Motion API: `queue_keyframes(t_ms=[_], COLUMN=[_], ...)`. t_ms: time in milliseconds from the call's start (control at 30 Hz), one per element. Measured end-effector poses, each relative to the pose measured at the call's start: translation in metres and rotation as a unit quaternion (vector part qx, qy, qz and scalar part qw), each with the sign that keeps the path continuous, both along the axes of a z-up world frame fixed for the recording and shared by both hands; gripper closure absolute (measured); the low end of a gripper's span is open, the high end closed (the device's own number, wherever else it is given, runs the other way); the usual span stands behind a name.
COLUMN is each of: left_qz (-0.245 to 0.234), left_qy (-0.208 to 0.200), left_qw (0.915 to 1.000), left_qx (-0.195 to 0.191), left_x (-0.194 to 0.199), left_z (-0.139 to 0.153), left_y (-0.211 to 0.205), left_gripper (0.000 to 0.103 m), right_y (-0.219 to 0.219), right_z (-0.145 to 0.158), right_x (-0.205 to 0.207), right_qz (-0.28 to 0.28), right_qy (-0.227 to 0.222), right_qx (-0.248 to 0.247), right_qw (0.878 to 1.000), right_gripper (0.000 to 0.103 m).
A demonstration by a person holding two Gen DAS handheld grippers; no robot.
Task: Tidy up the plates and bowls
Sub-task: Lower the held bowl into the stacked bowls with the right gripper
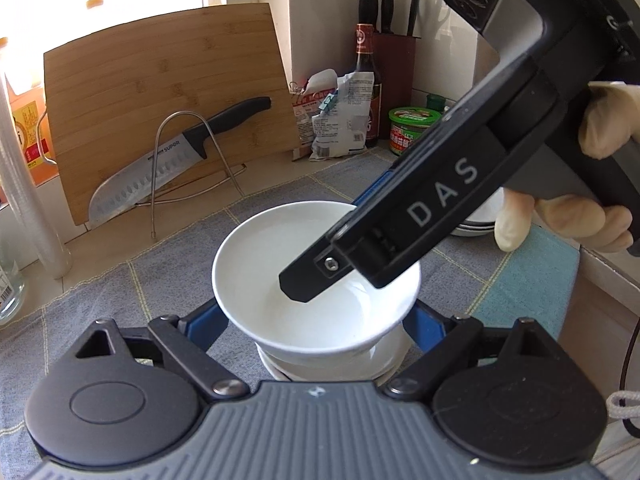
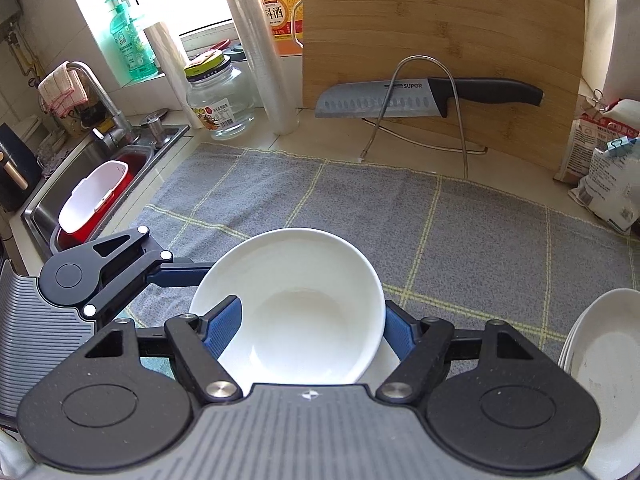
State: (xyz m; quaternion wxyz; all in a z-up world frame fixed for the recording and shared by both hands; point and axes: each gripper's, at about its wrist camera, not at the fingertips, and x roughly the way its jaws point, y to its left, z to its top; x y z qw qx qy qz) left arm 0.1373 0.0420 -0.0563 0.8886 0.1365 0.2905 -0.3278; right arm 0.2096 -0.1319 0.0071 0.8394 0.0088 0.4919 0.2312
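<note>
A white bowl [image 1: 260, 264] [image 2: 304, 280] hangs tilted over the grey checked cloth [image 2: 440, 232]. My right gripper [image 2: 312, 304] [image 1: 332, 240] is shut on it, one finger inside the bowl and the other outside its rim. Just below it sits a stack of white bowls [image 1: 320, 364]. My left gripper [image 1: 316, 308] is shut on the stack, a blue finger on each side; the upper bowl hides its tips. In the right wrist view one left finger [image 2: 180, 274] reaches in behind the bowl. A gloved hand [image 1: 600, 120] holds the right gripper.
Stacked white plates [image 2: 608, 360] [image 1: 476, 224] lie at the cloth's right edge. Behind it a cutting board [image 2: 440, 40] and a knife [image 2: 400, 100] rest on a wire rack. Left of the cloth are the sink [image 2: 100, 184], a glass jar [image 2: 220, 96] and film rolls; bags and bottles [image 1: 340, 120] stand in the back right corner.
</note>
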Motion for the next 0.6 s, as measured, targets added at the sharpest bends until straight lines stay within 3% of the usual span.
queue_keyframes(t_ms=[600], left_qz=[-0.002], left_qy=[0.029], left_qw=[0.9996], left_qx=[0.003], left_x=[0.001], left_z=[-0.01], left_y=[-0.004], left_gripper=[0.01], right_y=[-0.001], right_z=[-0.013], right_x=[-0.001], right_qz=[0.004], right_qy=[0.012], right_qx=[-0.013], right_qw=[1.0], right_gripper=[0.023])
